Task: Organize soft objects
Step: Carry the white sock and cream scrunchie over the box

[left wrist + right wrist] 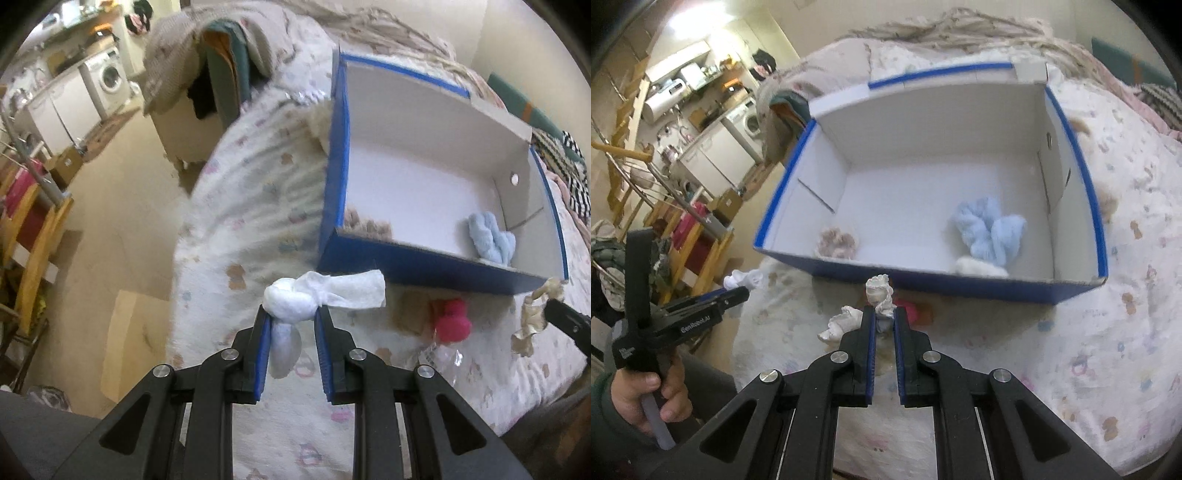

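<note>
Here the left gripper (291, 314) pointed steeply down and pinched a knotted white cloth (295, 301), whose flat tail stuck out to the right above the bed (236, 206). The right gripper (884, 314), also tilted down, was closed tight on a crumpled cream strip (880, 291) that stood up from its tips. Just beyond both stood the blue box (960, 286), with a light blue fluffy piece (988, 230) inside. A pink soft thing (452, 319) lay on the bed near the box.
</note>
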Available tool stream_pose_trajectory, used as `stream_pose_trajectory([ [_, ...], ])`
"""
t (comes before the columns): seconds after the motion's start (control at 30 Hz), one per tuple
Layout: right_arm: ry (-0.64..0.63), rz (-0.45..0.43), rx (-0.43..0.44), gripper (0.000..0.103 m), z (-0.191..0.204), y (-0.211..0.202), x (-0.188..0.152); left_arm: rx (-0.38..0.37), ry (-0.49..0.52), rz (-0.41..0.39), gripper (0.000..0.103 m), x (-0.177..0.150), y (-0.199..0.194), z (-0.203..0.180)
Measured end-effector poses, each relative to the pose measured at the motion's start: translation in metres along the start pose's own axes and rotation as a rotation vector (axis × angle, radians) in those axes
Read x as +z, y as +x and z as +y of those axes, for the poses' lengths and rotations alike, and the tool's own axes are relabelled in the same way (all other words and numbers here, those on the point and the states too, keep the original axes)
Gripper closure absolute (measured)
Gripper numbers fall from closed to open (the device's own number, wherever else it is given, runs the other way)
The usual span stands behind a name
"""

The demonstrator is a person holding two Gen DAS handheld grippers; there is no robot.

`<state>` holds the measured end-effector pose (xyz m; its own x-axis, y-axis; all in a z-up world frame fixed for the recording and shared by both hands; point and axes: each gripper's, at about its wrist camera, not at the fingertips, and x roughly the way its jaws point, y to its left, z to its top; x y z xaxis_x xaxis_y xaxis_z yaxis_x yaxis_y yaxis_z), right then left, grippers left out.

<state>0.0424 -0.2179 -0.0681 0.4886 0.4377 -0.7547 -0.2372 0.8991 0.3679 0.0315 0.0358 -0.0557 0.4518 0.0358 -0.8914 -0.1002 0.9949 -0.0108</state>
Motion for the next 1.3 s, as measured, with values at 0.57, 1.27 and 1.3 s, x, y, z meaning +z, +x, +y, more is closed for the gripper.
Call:
stream_pose_trajectory([
  [0.57, -0.023, -0.243, -0.014, 0.092, 0.001, -0.044, 0.026, 0.046, -0.016, -0.242, 0.082, 0.029, -0.054, -0.011],
  [1.27, 0.025, -0.293, -0.073, 0.092, -0.031, -0.032, 0.079, 0.001, 0.066, -0.255, 0.082, 0.096, -0.041, -0.056],
  [1.3, 0.016, -0.295, -0.079, 0.092, -0.031, -0.030, 0.082, 0.001, 0.074, -0.255, 0.082, 0.099, -0.039, -0.059],
])
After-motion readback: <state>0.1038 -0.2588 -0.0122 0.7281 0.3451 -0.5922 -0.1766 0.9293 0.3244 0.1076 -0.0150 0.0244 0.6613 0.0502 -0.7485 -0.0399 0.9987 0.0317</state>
